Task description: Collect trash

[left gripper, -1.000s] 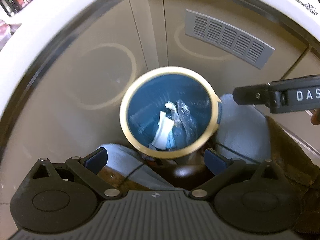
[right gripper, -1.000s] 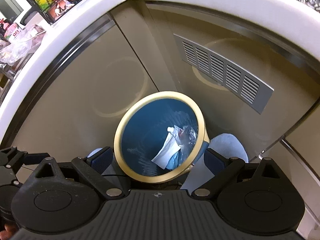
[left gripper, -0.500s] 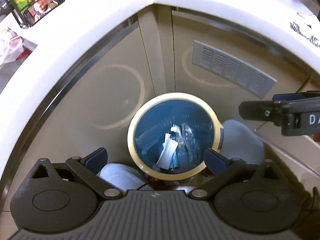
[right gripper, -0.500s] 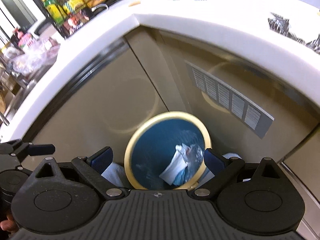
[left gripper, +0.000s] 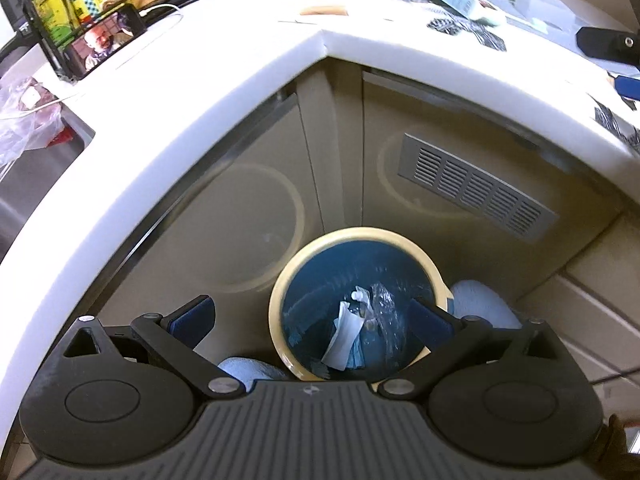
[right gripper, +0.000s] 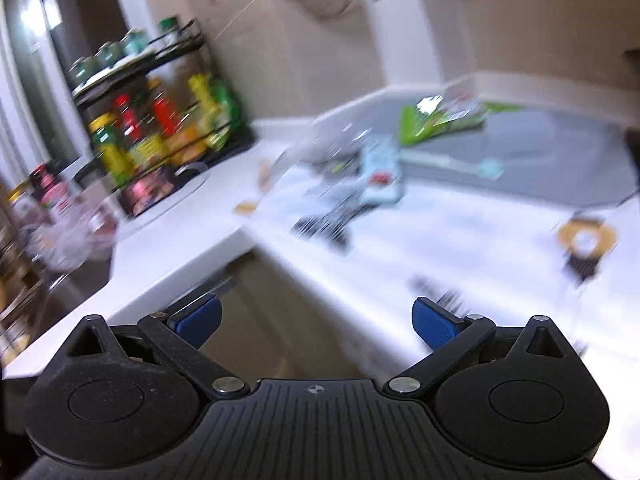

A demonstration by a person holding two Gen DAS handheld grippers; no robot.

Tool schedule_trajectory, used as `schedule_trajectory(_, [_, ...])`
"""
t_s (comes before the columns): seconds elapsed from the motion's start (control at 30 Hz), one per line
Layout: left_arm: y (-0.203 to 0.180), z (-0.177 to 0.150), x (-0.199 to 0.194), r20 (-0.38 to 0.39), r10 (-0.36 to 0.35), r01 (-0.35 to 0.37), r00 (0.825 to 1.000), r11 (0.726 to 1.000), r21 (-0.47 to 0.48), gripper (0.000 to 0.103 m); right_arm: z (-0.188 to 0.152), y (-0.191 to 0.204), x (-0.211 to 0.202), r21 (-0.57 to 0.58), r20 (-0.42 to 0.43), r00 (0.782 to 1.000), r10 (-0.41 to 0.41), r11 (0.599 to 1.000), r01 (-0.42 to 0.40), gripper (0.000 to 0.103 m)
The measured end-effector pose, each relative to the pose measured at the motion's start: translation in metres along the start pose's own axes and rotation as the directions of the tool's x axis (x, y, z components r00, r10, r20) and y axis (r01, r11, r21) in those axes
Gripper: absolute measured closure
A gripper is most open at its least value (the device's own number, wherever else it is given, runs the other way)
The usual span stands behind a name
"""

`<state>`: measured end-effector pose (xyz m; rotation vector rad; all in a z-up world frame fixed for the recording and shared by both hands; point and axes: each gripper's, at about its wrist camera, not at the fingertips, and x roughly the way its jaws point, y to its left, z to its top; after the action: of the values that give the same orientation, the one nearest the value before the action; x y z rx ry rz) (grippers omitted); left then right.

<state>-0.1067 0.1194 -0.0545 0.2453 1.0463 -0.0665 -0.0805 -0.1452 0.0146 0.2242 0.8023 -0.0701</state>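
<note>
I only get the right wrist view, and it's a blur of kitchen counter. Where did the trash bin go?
Observer: The left wrist view shows the blue trash bin on the floor, in the corner below the white countertop.
Operator: Anything in it?
Observer: Yes, a white paper scrap and some crumpled clear plastic lie at the bottom.
Operator: Is the other gripper holding something?
Observer: No. The left hand-held gripper is above the bin, fingers apart, nothing between them.
Operator: What's around the bin?
Observer: A gray vent grille on the cabinet panel behind it.
</note>
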Motion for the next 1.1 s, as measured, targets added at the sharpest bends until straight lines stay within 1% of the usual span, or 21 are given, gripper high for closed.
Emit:
schedule_trajectory(0.07, [0.001,0.004,0.0,-0.003,0.005,-0.005,1.0,1.0,-0.009,0.0,0.012,-0.013,0.004,0.002,0.024,0.999,-0.021,1.0,0.021,0.001])
schedule_trajectory(0.17, [0.003,0.008,-0.002,-0.005,0.014,-0.014,1.0,1.0,-0.019,0.0,0.025,-0.035,0.016,0.019,0.049,0.995,-0.086,0.996,0.085,0.001])
schedule_trajectory(0.27, [0.005,0.012,-0.002,-0.006,0.022,-0.022,1.0,1.0,-0.023,0.0,0.035,-0.058,0.031,0.071,0.053,0.989,-0.138,0.988,0.134,0.001])
schedule_trajectory(0.37, [0.005,0.016,0.0,-0.014,0.029,-0.029,0.999,0.999,-0.023,0.0,0.045,-0.076,0.045,0.087,0.055,0.983,-0.178,0.981,0.172,0.001])
schedule_trajectory(0.53, [0.006,0.022,0.004,-0.03,0.018,-0.019,0.999,0.999,-0.033,0.0,0.062,-0.095,0.069,0.065,0.056,0.968,-0.245,0.968,0.241,0.001])
schedule_trajectory(0.6, [0.005,0.024,0.005,-0.034,0.017,-0.018,0.999,0.999,-0.029,0.0,0.074,-0.102,0.084,0.037,0.069,0.954,-0.291,0.957,0.289,0.001])
schedule_trajectory(0.63, [0.005,0.024,0.005,-0.034,0.019,-0.02,0.999,0.999,-0.027,0.0,0.081,-0.107,0.093,0.024,0.056,0.946,-0.318,0.948,0.318,0.001])
schedule_trajectory(0.7, [0.006,0.026,0.005,-0.032,0.023,-0.023,0.999,0.999,-0.026,0.0,0.094,-0.116,0.115,0.003,0.023,0.944,-0.329,0.944,0.329,0.001])
schedule_trajectory(0.77, [0.007,0.027,0.004,-0.033,0.022,-0.023,0.999,0.999,-0.032,0.0,0.105,-0.123,0.135,0.0,-0.009,0.935,-0.355,0.935,0.355,0.001])
schedule_trajectory(0.87, [0.01,0.03,0.004,-0.037,0.025,-0.027,0.999,0.999,-0.043,0.0,0.118,-0.129,0.166,-0.022,-0.067,0.938,-0.341,0.94,0.34,0.001])
schedule_trajectory(0.93, [0.012,0.032,0.004,-0.039,0.029,-0.031,0.999,0.999,-0.045,0.0,0.125,-0.131,0.183,-0.018,-0.101,0.931,-0.351,0.936,0.351,0.001])
schedule_trajectory(0.97, [0.013,0.033,0.005,-0.039,0.03,-0.031,0.999,0.998,-0.046,0.0,0.128,-0.133,0.189,-0.015,-0.115,0.933,-0.34,0.94,0.341,0.0])
schedule_trajectory(1.03, [0.013,0.035,0.005,-0.039,0.031,-0.033,0.999,0.998,-0.049,0.0,0.132,-0.131,0.201,-0.047,-0.113,0.931,-0.348,0.937,0.345,0.0])
schedule_trajectory(1.1, [0.013,0.038,0.005,-0.038,0.031,-0.033,0.999,0.998,-0.048,0.0,0.135,-0.128,0.212,-0.096,-0.111,0.923,-0.369,0.928,0.359,0.0])
